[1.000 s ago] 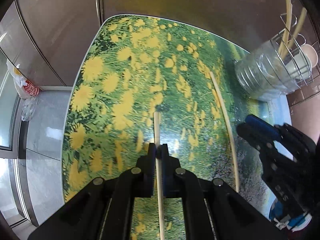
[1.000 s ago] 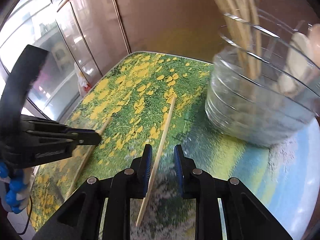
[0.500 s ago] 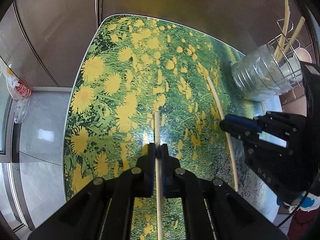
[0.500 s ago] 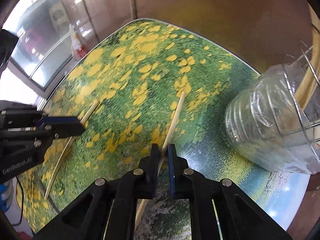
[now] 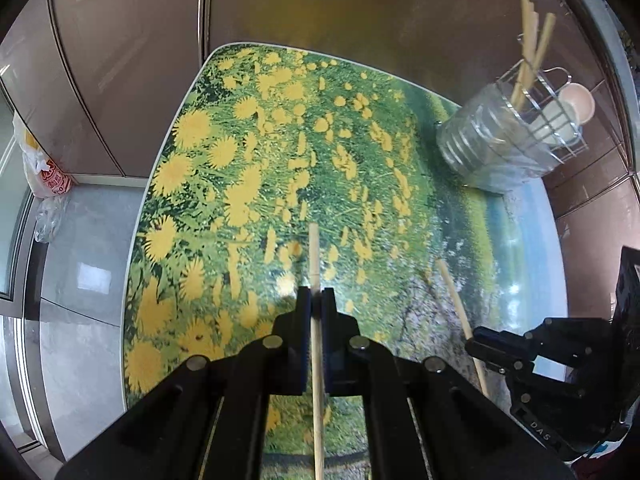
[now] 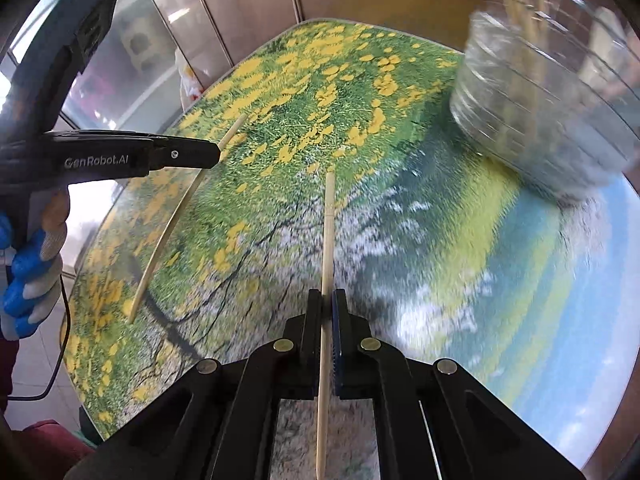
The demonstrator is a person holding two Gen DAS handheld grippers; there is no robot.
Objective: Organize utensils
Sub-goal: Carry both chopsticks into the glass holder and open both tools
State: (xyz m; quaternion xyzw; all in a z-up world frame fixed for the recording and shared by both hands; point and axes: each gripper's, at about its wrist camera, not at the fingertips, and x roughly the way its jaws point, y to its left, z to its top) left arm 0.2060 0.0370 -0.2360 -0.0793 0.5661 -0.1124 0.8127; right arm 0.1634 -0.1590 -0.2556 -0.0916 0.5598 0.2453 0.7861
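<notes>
Both grippers pinch one chopstick each, left gripper (image 5: 316, 300) and right gripper (image 6: 328, 300); next, drop them into the holder (image 5: 492, 148), upper right.

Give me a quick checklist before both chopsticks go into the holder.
1. Left gripper shut on its chopstick: ok.
2. Right gripper shut on its chopstick: ok.
3. Both chopsticks off the table: cannot tell.
4. Holder upright: ok.
5. Room in the holder beside the chopsticks already in it: cannot tell.
6. Grippers apart from each other: ok.
</notes>
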